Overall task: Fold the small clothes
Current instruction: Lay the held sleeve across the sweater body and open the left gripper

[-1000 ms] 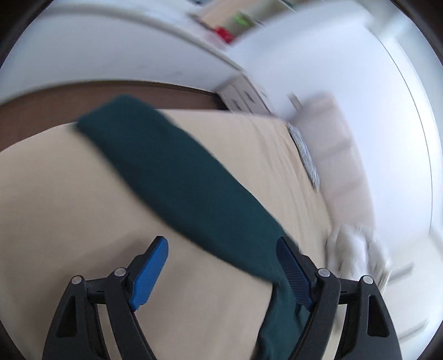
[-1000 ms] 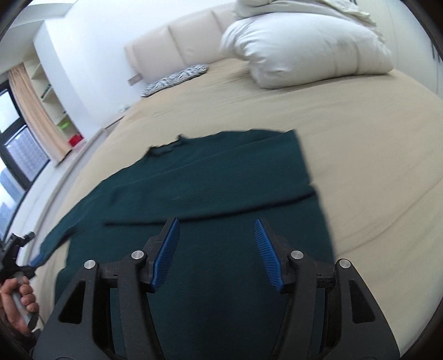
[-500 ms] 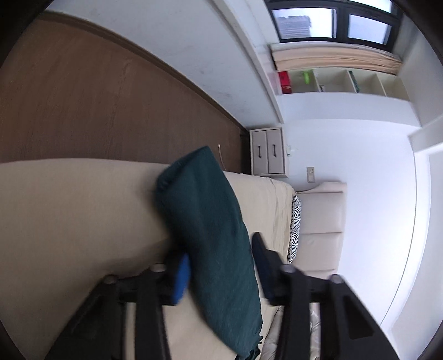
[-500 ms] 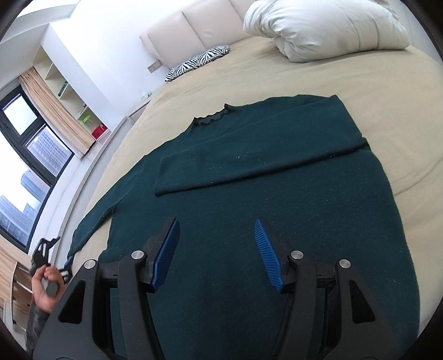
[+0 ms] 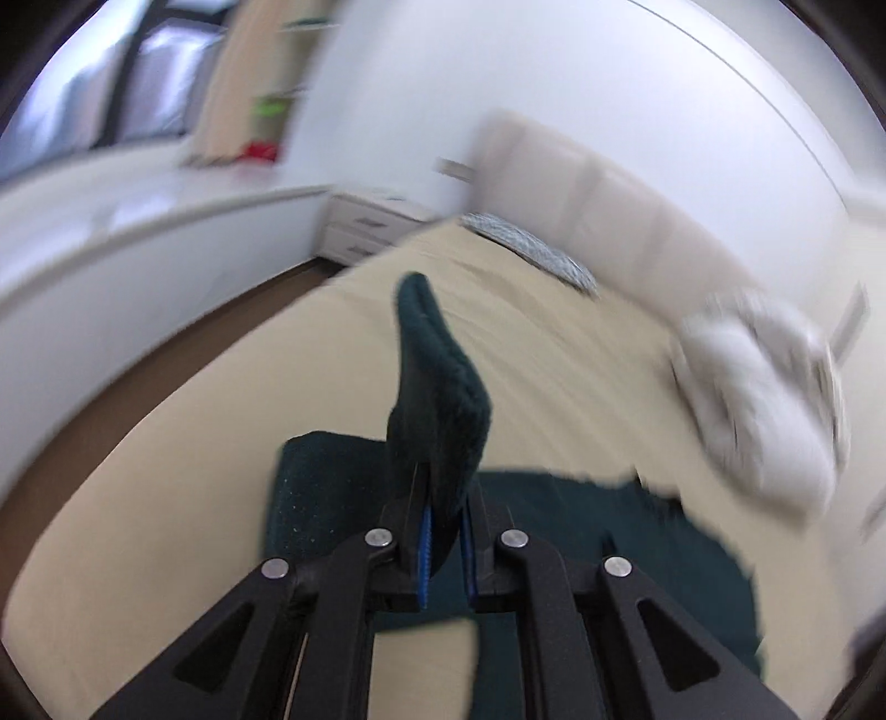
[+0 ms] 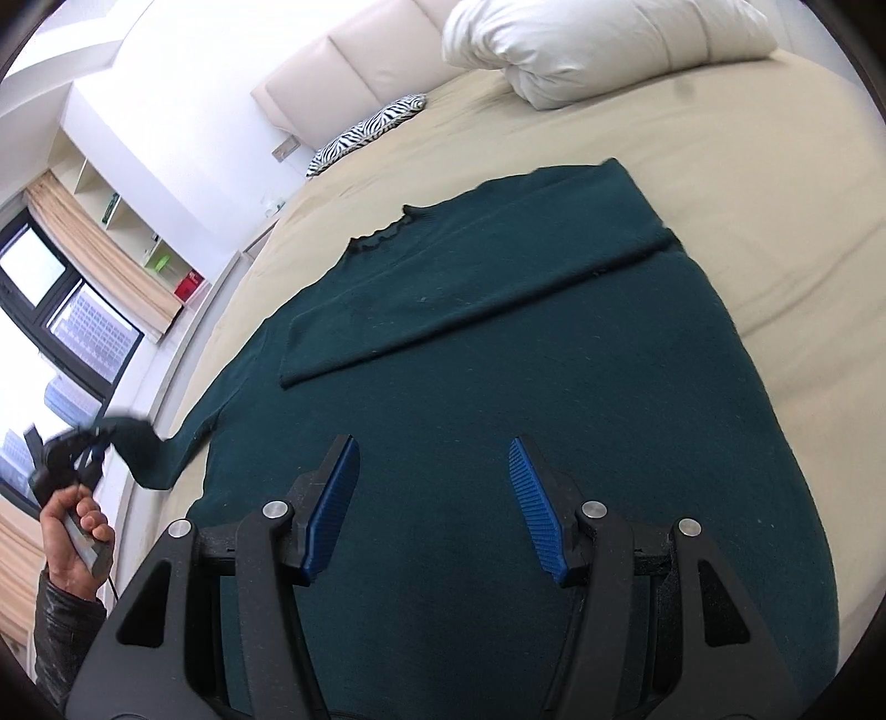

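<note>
Your left gripper (image 5: pixel 443 545) pinches sleeve (image 5: pixel 437 387), raised off bed (image 5: pixel 166 471). Your right gripper (image 6: pixel 434 507) hovers over sweater (image 6: pixel 498 360), angled down, fingers spread, empty.

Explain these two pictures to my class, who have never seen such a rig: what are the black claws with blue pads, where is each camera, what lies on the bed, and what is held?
There is no robot. A person holds a two-finger gripper in each hand, and a wide-angle camera on each looks along its fingers.

In the left camera's blurred picture, the left gripper is shut on the sleeve of a dark green sweater.

The right camera's picture shows the right gripper open, holding nothing, above the sweater spread on the beige bed. The other sleeve is already folded across the chest. At the left edge, the person's hand lifts the gripped sleeve. A white duvet and a zebra-striped pillow lie near the headboard.
</note>
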Available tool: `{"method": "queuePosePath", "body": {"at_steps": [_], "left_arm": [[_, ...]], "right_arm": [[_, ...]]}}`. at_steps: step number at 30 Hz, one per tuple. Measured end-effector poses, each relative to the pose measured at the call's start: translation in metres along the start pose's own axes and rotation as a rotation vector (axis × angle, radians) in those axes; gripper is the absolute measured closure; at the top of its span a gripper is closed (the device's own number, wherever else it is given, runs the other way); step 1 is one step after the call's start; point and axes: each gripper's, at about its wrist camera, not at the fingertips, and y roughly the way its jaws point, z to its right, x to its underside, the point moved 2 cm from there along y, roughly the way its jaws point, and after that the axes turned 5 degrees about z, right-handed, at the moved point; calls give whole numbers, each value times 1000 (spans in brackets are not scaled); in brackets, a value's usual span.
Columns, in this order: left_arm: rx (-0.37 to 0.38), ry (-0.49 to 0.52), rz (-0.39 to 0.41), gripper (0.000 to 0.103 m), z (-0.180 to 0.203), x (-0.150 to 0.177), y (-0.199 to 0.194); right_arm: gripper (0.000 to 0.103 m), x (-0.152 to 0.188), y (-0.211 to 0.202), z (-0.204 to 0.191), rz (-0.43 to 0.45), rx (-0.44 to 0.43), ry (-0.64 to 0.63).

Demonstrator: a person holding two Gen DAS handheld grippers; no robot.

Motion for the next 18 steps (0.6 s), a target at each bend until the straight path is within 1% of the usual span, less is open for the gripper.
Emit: {"method": "queuePosePath", "body": {"at_steps": [1, 2, 4, 6, 7, 9, 10, 12, 13, 14, 15, 16, 17, 18], "left_arm": [[14, 103, -17, 94, 36, 12, 6], [27, 159, -28, 94, 58, 22, 10], [66, 306, -62, 94, 115, 51, 23], [72, 432, -70, 94, 154, 80, 31], [67, 485, -73, 93, 165, 92, 35], [52, 562, -88, 90, 175, 112, 44], [46, 579, -106, 88, 176, 118, 48], [53, 558, -157, 88, 167, 124, 60], [54, 546, -172, 80, 163, 126, 62], [51, 541, -187, 65, 157, 134, 58], [51, 538, -212, 57, 151, 137, 60], [60, 536, -219, 46, 145, 141, 56], [67, 535, -218, 39, 152, 155, 43], [72, 527, -216, 36, 148, 155, 36]], "right_arm": [[48, 0, -1, 5, 4, 3, 8], [48, 0, -2, 10, 6, 6, 17], [48, -1, -5, 19, 12, 10, 36], [48, -2, -7, 28, 19, 15, 53], [48, -2, -8, 33, 20, 16, 62], [48, -4, -8, 40, 18, 21, 75], [48, -6, -7, 44, 14, 23, 81], [48, -9, -2, 47, 0, 26, 88], [48, -12, 3, 48, -13, 23, 93], [48, -15, 9, 47, -28, 13, 97], [48, -18, 15, 44, -41, 3, 100], [46, -21, 22, 41, -55, -12, 99], [39, -24, 29, 35, -66, -24, 99], [36, -27, 36, 29, -76, -43, 99]]}}
